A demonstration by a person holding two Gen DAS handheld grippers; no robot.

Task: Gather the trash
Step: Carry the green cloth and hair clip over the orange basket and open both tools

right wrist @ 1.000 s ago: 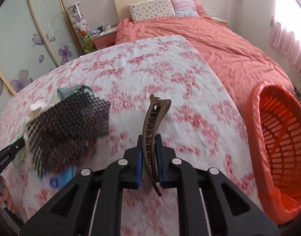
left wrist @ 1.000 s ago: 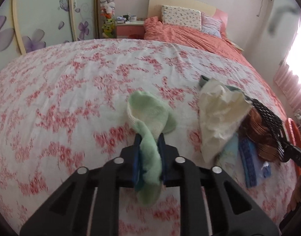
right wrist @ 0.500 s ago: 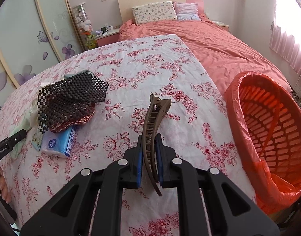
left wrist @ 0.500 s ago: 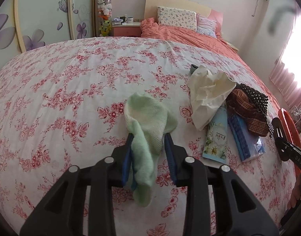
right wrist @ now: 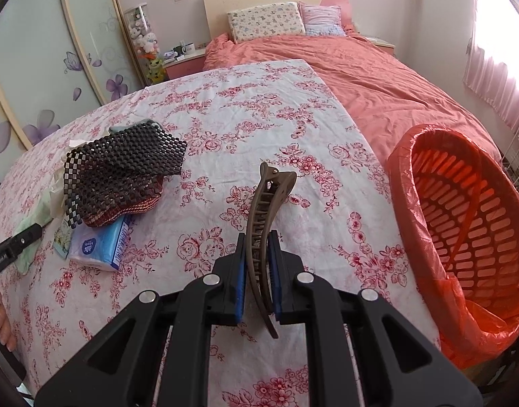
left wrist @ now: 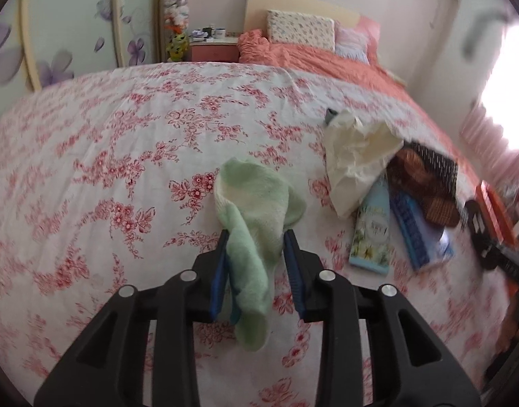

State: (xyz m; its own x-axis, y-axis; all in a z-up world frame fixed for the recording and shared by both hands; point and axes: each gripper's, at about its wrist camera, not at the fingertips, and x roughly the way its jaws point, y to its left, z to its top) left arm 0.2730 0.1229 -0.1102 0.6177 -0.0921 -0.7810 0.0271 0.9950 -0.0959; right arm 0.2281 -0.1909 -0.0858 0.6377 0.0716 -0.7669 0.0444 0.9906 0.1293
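Observation:
My left gripper stands open around a pale green sock that drapes between its fingers over the floral table cloth. My right gripper is shut on a brown hair claw clip and holds it above the table. An orange basket lined with a red bag stands off the table's right edge, to the right of the right gripper. The left gripper's edge shows at the far left of the right wrist view.
A pile lies on the table: cream crumpled cloth, a black mesh mat over a brown woven pad, a blue tissue pack and a light blue packet. A bed with an orange cover lies behind.
The left jaws have opened and loosened their hold on the green sock. The right gripper has drawn back from the pile with the clip; the orange basket has come fully into its view.

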